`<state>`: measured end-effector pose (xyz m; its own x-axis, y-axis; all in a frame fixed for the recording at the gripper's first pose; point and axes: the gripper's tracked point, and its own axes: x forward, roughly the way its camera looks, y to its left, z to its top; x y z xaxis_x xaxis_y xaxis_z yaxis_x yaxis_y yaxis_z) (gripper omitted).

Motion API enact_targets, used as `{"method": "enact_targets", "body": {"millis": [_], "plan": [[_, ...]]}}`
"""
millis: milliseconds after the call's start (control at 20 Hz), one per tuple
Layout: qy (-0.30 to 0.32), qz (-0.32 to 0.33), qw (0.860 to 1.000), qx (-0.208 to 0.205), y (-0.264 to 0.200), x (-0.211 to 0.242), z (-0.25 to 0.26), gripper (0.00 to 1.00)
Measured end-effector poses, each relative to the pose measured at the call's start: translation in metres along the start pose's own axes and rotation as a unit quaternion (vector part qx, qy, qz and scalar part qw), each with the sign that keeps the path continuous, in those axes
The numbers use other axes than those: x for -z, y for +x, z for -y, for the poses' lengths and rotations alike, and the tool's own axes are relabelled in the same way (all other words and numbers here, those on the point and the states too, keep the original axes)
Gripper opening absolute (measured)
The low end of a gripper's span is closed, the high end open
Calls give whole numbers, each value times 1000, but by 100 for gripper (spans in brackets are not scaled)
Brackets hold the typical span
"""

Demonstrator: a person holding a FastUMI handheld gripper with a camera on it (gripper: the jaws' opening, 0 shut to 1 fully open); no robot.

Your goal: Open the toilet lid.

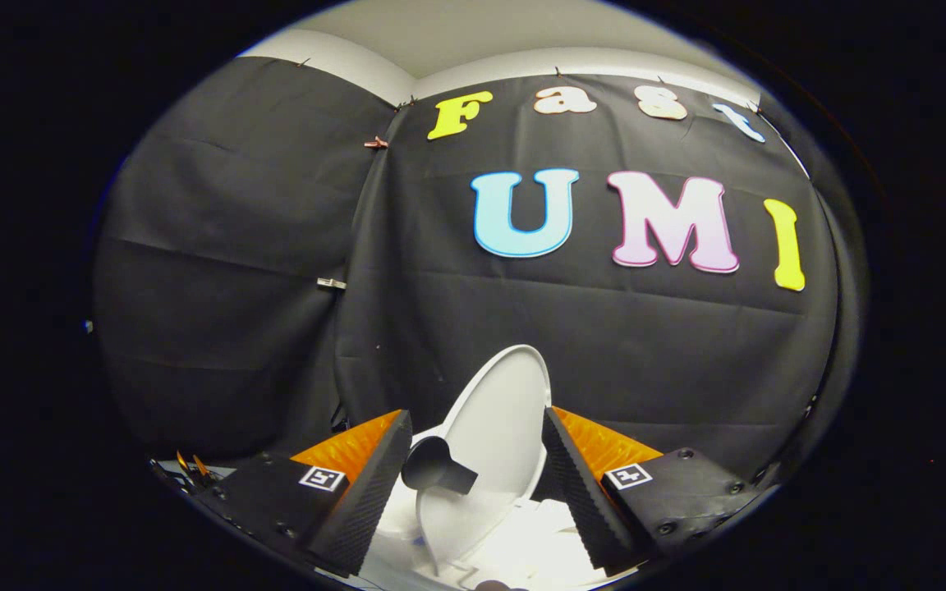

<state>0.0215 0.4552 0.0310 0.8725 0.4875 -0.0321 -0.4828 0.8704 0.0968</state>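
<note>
Gripper (473,472) fingers stand spread apart, gripping nothing, with the raised white lid (506,410) standing nearly upright between and just beyond them, apparently far enough up that it needs no holding, and the toilet (539,542) below.

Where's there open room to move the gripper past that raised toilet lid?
Open space lies left of the raised toilet lid, before the black cloth wall, and right of it too. It is crowded between the open gripper fingers, where the lid and its dark handle stand.
</note>
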Motion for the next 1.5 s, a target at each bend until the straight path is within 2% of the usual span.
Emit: {"method": "enact_targets", "body": {"millis": [150, 200, 250, 300, 350, 400, 450, 550, 700, 900, 1050, 1250, 1500], "plan": [[44, 34, 998, 13, -21, -27, 41, 98], [41, 58, 997, 35, -27, -29, 69, 99], [44, 111, 986, 116, -31, -26, 126, 99], [92, 79, 981, 152, -18, 10, 148, 98], [142, -9, 979, 144, -16, 57, 137, 98], [137, -58, 977, 153, -29, 73, 149, 97], [120, -61, 977, 164, -41, 83, 163, 96], [82, -31, 979, 182, -53, 72, 199, 97], [32, -39, 976, 210, -86, 71, 255, 99], [65, -21, 966, 250, -124, 55, 319, 99], [76, -12, 962, 262, -146, 52, 334, 98], [16, 14, 963, 269, -159, 24, 338, 98], [-10, 29, 965, 259, -157, 7, 325, 99]]}}
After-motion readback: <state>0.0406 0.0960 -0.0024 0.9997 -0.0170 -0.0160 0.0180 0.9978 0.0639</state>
